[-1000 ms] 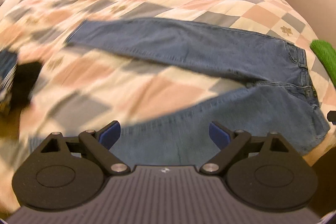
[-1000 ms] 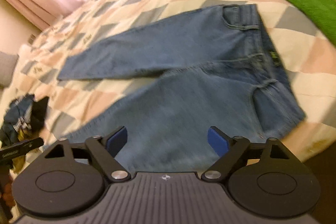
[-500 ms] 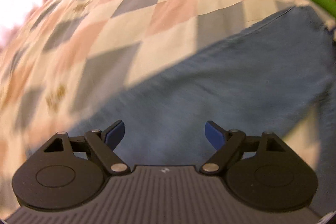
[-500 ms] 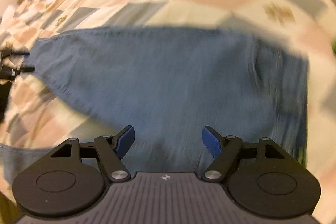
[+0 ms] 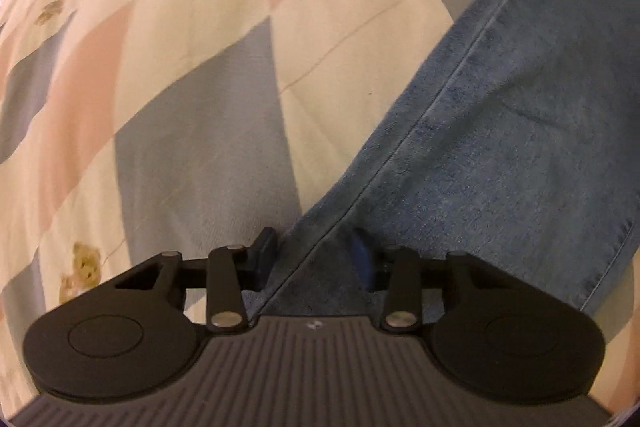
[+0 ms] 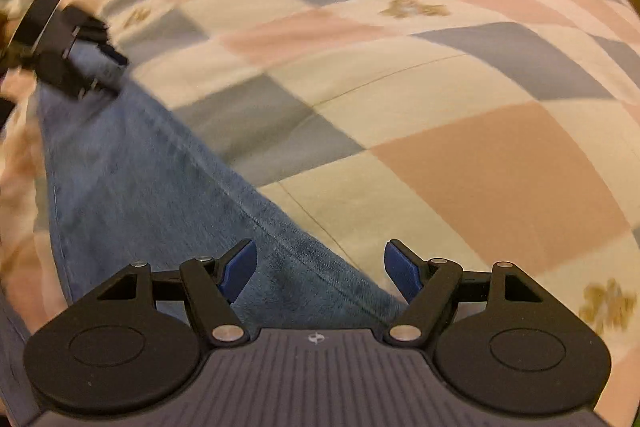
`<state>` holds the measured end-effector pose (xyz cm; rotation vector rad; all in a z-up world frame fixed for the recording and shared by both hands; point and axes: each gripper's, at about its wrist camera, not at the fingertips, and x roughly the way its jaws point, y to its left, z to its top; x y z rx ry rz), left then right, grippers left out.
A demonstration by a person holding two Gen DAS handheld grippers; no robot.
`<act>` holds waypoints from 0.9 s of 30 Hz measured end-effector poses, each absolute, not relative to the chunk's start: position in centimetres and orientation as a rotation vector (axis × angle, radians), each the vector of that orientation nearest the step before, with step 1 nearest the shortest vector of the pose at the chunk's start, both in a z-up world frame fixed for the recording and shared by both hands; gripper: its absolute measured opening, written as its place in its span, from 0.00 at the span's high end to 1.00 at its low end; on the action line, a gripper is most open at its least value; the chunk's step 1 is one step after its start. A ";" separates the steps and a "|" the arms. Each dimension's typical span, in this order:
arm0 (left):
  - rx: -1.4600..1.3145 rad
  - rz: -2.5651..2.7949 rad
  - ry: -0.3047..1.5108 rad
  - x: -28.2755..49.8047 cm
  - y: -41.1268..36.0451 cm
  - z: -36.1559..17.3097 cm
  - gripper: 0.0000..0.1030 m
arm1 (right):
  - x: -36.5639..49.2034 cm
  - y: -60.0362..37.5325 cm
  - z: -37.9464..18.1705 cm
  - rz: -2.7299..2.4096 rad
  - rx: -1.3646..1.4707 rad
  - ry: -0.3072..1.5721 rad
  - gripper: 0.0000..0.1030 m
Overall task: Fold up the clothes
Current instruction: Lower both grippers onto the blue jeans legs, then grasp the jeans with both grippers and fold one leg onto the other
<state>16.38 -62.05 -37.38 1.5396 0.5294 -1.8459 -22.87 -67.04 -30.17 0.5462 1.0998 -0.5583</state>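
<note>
Checkered bedspread (image 5: 192, 75); left hand-held gripper (image 5: 316, 257) closing astride jeans (image 5: 520, 127) edge; right hand-held gripper (image 6: 320, 267) apart.

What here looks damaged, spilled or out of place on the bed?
Nothing stands out. The jeans lie flat on the checkered quilt, with no tear or stain visible. Left gripper jaws are closing around the leg's seamed edge.

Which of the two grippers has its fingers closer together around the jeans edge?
The left gripper: its jaws are closing narrowly over the seam edge of the jeans. The right gripper stands much wider over the same edge.
</note>
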 end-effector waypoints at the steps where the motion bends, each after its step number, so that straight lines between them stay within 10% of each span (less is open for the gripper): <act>1: 1.554 -1.854 0.517 16.3 -62.1 -37.6 0.65 | -22.7 -67.3 -30.7 -0.529 0.536 1.123 0.29; 8: 1.633 -1.873 0.345 15.2 -60.1 -38.5 0.83 | -23.0 -68.1 -34.4 -0.420 0.513 1.273 0.33; 12: 1.625 -1.778 0.166 14.3 -57.0 -38.9 0.98 | -23.3 -67.4 -34.9 -0.421 0.495 1.278 0.91; 27: 1.058 -1.284 -0.167 9.3 -33.4 -28.6 0.98 | -30.0 -42.5 -24.8 -0.722 -0.210 0.771 0.99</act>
